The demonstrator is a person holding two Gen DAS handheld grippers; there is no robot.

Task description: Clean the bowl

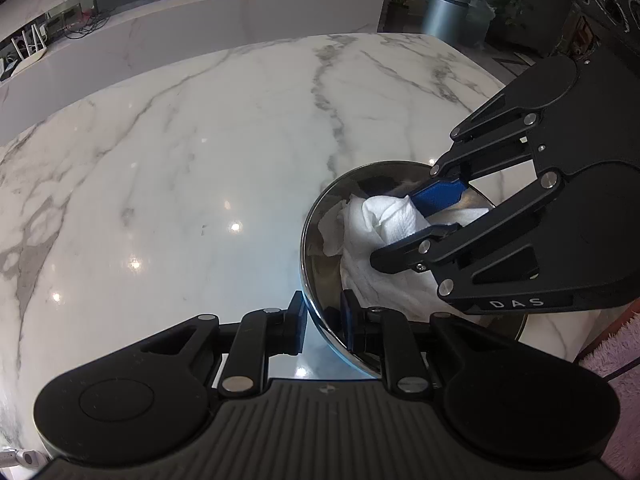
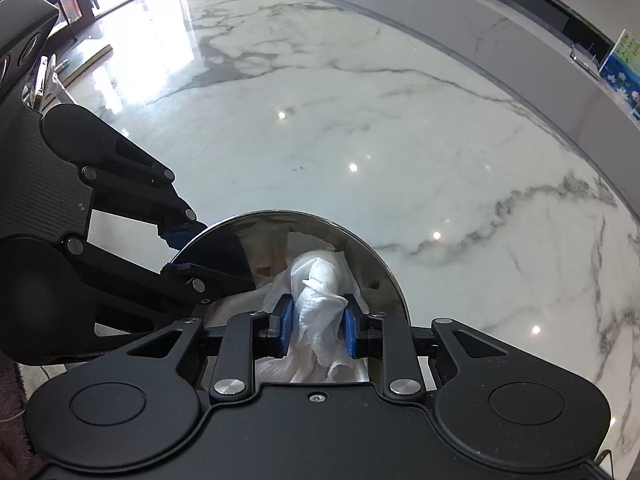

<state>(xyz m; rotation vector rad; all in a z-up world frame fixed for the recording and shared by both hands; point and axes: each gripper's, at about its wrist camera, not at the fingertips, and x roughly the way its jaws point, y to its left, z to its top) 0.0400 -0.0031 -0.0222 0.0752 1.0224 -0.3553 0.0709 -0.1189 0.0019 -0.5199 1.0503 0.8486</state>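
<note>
The big white marble bench is shiny and smooth, so things can slide on it easily. That is the first worry: if the bowl gets pushed too hard, it could skid away across the stone or even go toward the edge near the fluffy pink cloth.

The shiny metal bowl sits on the bench close to the person, right in front of both tools. It is round and slippery. The left hand-held gripper is pinching the bowl's near rim, one blue pad inside and one outside. The grip is on a thin, curved edge, so it looks like it could slip off if the other side rubs hard. Then the bowl might tip or spin.

The right hand-held gripper reaches down into the bowl and is squeezed tight on a bunched white paper towel. The towel touches the inside of the bowl. Some of it hangs loose below the pads. If the wiping drags too much, I think the paper could tear or pull out of the pinch, and a bit might stay stuck in the bowl.

The hard tips could also bump the metal if the towel slides up, and that may scratch it. I cannot tell how clean the bowl is yet, because the towel hides much of the inside.
</note>
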